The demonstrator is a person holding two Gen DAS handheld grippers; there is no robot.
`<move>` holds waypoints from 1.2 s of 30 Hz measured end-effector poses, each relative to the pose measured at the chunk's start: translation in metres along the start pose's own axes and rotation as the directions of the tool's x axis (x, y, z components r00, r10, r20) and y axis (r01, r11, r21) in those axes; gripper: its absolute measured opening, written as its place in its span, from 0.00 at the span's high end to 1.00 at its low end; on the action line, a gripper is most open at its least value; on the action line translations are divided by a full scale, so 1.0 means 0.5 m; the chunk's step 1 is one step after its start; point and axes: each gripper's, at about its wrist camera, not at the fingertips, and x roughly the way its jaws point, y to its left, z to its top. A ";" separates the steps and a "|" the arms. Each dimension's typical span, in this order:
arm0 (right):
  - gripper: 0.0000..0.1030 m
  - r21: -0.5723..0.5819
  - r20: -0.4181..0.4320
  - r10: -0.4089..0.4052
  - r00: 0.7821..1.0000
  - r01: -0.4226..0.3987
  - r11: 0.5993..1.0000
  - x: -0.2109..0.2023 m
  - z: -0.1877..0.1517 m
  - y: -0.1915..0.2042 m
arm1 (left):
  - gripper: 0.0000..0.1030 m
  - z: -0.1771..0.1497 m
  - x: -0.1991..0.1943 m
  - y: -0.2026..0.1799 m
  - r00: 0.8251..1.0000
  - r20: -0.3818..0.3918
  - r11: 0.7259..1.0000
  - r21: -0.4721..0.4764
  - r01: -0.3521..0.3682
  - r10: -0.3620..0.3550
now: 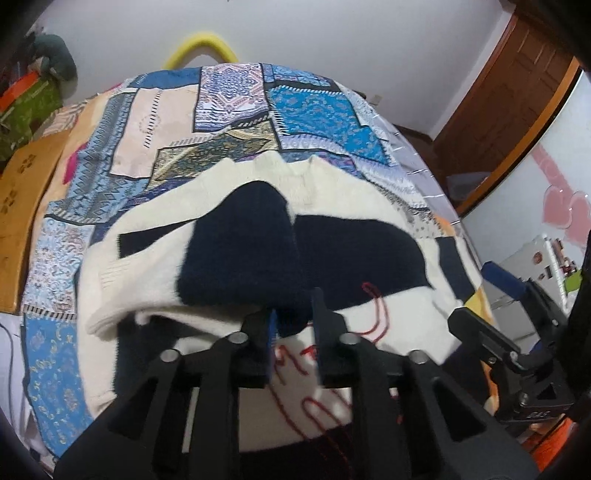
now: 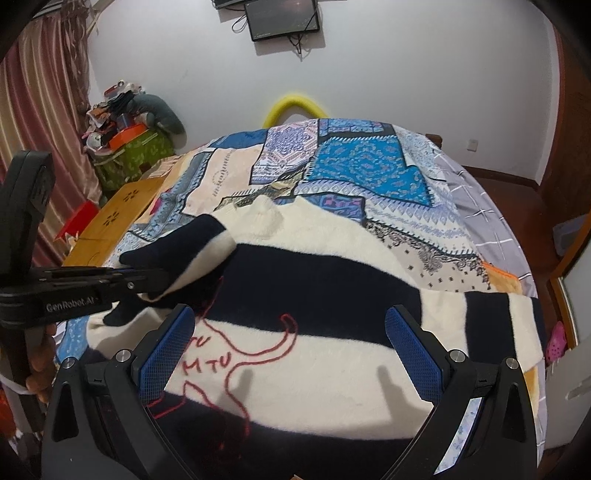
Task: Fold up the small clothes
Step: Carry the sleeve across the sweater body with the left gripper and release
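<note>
Clamped: your left gripper [image 1: 291,325] has its jaws pinched on the navy cuff of the sleeve [image 1: 240,254], which hangs lifted over the sweater's chest. Your right gripper [image 2: 290,350] has its jaws wide apart, holding nothing, hovering low over the front of the sweater [image 2: 332,280].

You have the sweater, cream with broad navy stripes, lying flat on the bed, collar end toward the far wall. Red yarn stitching [image 2: 221,365] with letters sits on the cream band between your right fingers [image 2: 166,350]. Blue pads line those fingers.

From the right wrist view, your left gripper comes in from the left edge, sleeve end in its tip, and your hand [image 2: 40,369] shows below it.

Under the sweater is a patchwork blanket [image 2: 362,166] in blues and beige. A wooden board [image 2: 110,221] lies along the bed's left side. A yellow foam arc [image 2: 293,105] stands behind the bed against the white wall. A wall-mounted screen [image 2: 282,18] is above. Curtains [image 2: 37,110] hang at far left, and cluttered stuff is piled on a green box [image 2: 136,151].
</note>
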 end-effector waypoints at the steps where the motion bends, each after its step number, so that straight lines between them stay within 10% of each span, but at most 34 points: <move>1: 0.01 -0.004 -0.002 0.003 1.000 -0.003 1.000 0.001 0.001 0.003 | 0.65 -0.002 -0.003 0.004 1.000 0.001 1.000 -0.002 -0.004 0.004; 12: 0.01 -0.077 -0.003 0.043 0.999 -0.043 0.996 0.015 0.034 0.075 | 0.36 -0.009 -0.106 0.117 0.989 0.105 0.993 -0.066 -0.102 0.109; 24: 0.01 -0.173 -0.104 0.101 0.989 -0.118 0.978 0.094 0.061 0.187 | 0.35 -0.074 -0.113 0.301 0.958 0.060 0.949 -0.167 -0.267 0.281; 36: 0.12 -0.238 -0.253 0.140 0.957 -0.202 0.950 0.192 0.066 0.270 | 0.35 -0.146 -0.045 0.351 0.963 -0.043 0.951 -0.154 -0.268 0.265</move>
